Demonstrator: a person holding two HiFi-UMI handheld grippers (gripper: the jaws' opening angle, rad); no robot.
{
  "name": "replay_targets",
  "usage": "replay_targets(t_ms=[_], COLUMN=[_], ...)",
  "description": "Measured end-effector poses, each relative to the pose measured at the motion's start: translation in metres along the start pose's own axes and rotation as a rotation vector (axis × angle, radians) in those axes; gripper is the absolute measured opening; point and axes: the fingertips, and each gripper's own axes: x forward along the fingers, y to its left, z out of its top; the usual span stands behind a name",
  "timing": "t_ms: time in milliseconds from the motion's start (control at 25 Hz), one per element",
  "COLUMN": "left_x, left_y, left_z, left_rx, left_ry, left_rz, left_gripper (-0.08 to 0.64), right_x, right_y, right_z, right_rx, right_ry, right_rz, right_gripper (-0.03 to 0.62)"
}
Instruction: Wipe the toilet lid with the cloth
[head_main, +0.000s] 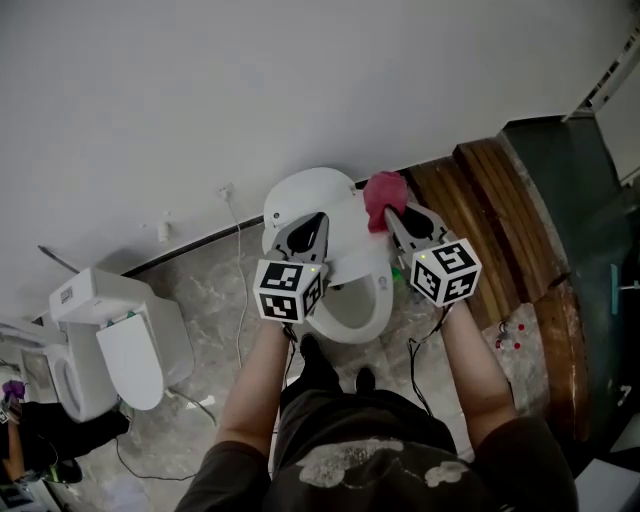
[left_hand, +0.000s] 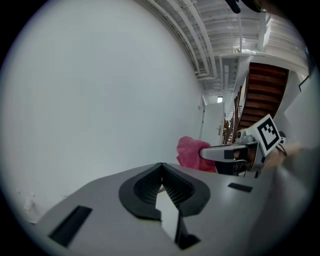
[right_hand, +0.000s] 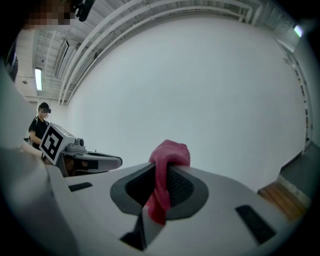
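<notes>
A white toilet (head_main: 350, 262) stands against the wall, its rounded lid (head_main: 305, 192) at the back and the open bowl nearer me. My right gripper (head_main: 392, 213) is shut on a pink cloth (head_main: 383, 197), held over the toilet's right rear. In the right gripper view the cloth (right_hand: 170, 152) bulges above the jaws of the right gripper (right_hand: 167, 167) and hangs down between them. My left gripper (head_main: 318, 220) hovers over the toilet's left side, shut and holding nothing. Its closed tips (left_hand: 161, 165) point at the bare wall, with the cloth (left_hand: 190, 152) off to the right.
A second white toilet (head_main: 120, 345) stands at the lower left, with cables (head_main: 238, 262) across the marbled floor. Wooden planks (head_main: 500, 220) and a dark cabinet (head_main: 580, 200) fill the right side. A person (right_hand: 39, 125) stands far off in the right gripper view.
</notes>
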Motion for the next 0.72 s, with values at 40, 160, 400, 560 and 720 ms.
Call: replay_targets(t_ms=[40,160,400,560,720], left_x=[-0.002,-0.008,-0.022,-0.033,-0.041], left_y=[-0.004,-0.014,-0.033,-0.043,-0.054], left_z=[-0.005,-0.02,-0.055,-0.087,-0.121], left_rx=[0.007,-0.002,0.002,-0.022,-0.036], left_ry=[0.008,0.019,0.052,0.063,0.089], left_rz=[0.001,0.004,0.026,0.07,0.109], left_gripper=[0.008,0.008,0.008,0.008,0.008], right_x=[-0.004,-0.015,-0.039,-0.057,-0.071], right_y=[0.0,0.0,0.004,0.006,0.005], right_z=[-0.006,-0.022,-0.062,-0.098,-0.136], right_rx=[0.01,0.038,0.062,0.088,0.112], right_ry=[0.003,0.016,0.06,0.103,0.145], right_rz=[-0.001,-0.001,0.015,0.033,0.049], right_gripper=[0.043,0.043,0.043,0.043,0.043])
